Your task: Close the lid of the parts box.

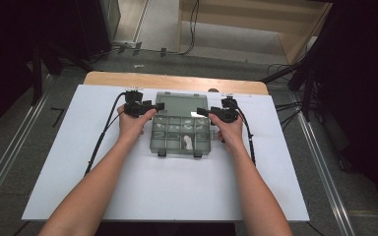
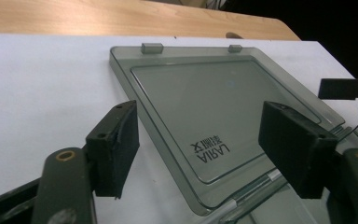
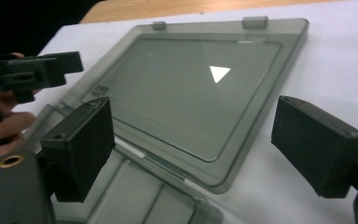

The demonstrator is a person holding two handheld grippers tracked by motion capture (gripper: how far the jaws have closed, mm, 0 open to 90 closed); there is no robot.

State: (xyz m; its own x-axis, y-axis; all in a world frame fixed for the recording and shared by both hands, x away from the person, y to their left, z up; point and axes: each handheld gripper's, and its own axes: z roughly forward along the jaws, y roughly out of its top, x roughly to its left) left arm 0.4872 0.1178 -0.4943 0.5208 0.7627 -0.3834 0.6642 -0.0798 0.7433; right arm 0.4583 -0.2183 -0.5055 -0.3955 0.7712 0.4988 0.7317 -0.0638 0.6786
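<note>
- Forearms enter from the near edge, hands flanking the compartment box.
- Left gripper has wide jaws holding nothing, at the box's far left corner.
- Right gripper likewise gapes at the far right corner.
- Lid lies flat behind the box on the white table.

The box sits mid-sheet on the table, its lid laid flat behind it toward the far edge. The left gripper is at the box's far left corner, the right gripper at its far right corner, with a small part in a near compartment.
</note>
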